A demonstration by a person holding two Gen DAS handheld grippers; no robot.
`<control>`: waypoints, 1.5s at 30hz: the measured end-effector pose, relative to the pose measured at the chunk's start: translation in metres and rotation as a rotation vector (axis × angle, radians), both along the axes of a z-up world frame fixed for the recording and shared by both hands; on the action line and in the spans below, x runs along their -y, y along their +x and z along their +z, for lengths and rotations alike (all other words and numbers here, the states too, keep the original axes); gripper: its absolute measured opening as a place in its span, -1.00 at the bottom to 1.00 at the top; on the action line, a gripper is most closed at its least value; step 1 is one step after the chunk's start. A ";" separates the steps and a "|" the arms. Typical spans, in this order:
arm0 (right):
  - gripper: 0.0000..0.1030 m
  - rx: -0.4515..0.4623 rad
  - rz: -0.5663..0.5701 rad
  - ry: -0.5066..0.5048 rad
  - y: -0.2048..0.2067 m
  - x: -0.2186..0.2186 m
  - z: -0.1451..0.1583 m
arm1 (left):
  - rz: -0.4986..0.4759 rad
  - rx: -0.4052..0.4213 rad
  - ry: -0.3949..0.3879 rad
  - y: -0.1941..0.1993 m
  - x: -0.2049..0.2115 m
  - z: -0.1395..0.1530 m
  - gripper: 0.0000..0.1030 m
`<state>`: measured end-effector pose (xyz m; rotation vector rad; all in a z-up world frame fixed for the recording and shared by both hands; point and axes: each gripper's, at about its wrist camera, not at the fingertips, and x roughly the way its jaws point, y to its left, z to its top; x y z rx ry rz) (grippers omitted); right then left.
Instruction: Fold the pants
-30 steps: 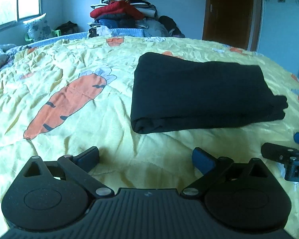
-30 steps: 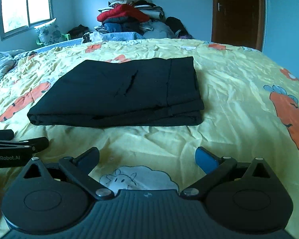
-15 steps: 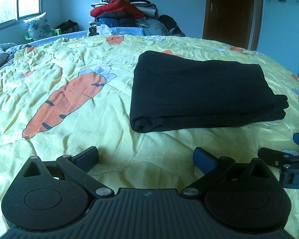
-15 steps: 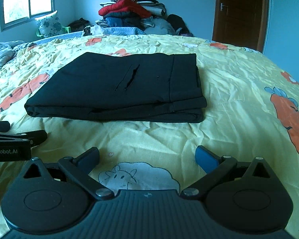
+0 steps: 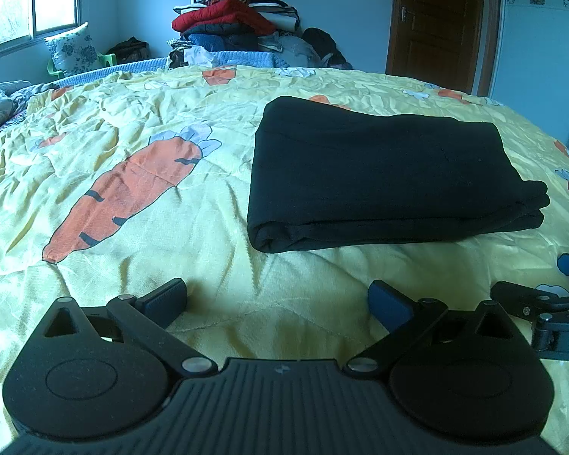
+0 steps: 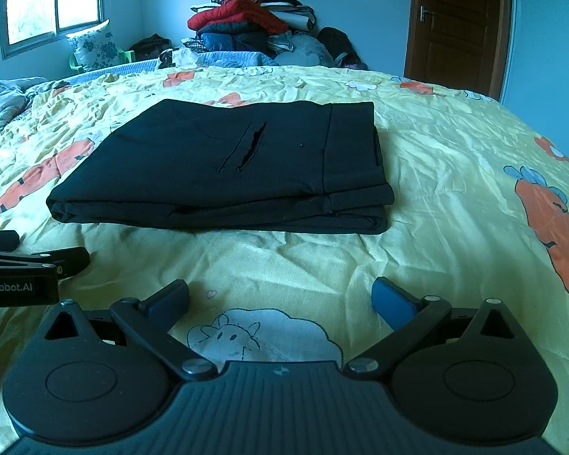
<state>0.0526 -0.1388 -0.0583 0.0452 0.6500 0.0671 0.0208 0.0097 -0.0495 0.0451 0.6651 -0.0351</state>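
Fingers (image 5: pixel 165 297) of the left gripper (image 5: pixel 277 297) are seen spread wide at the bottom of the left view, with nothing between them but bedspread (image 5: pixel 208 265). The right gripper (image 6: pixel 280 299) is likewise held wide apart and empty in its own view, low over a white sheep print (image 6: pixel 261 335). Each gripper is caught at the edge of the other's view: the right one at the right edge of the left view, the left one at the left edge of the right view, where part of a white label can be read on its body. Both are kept apart from the cloth.

Just beyond the grippers, the pants (image 5: pixel 379 167) are laid flat on the yellow bedspread, folded into a compact black rectangle of several layers. In the right view the pants (image 6: pixel 239 167) are shown with a slit pocket (image 6: pixel 246 149) on top and stacked folded edges facing the camera. An orange carrot print (image 5: pixel 129 193) is seen to the left of the pants in the left view; another carrot (image 6: pixel 554 235) lies to the right in the right view.

Farther back, a pile of clothes (image 5: pixel 235 26) is stacked against the wall beyond the bed. A pillow (image 5: pixel 74 51) is propped below a window (image 5: pixel 30 3) at the left, and a brown door (image 5: pixel 440 22) is set at the right.
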 end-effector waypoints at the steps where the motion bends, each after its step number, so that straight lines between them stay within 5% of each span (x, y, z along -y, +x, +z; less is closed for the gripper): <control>1: 1.00 -0.001 0.000 -0.004 0.000 0.000 0.000 | 0.003 0.000 0.000 0.000 0.000 0.000 1.00; 45: 1.00 -0.002 0.003 -0.020 0.001 -0.005 0.000 | 0.049 -0.001 -0.007 -0.003 0.001 0.000 1.00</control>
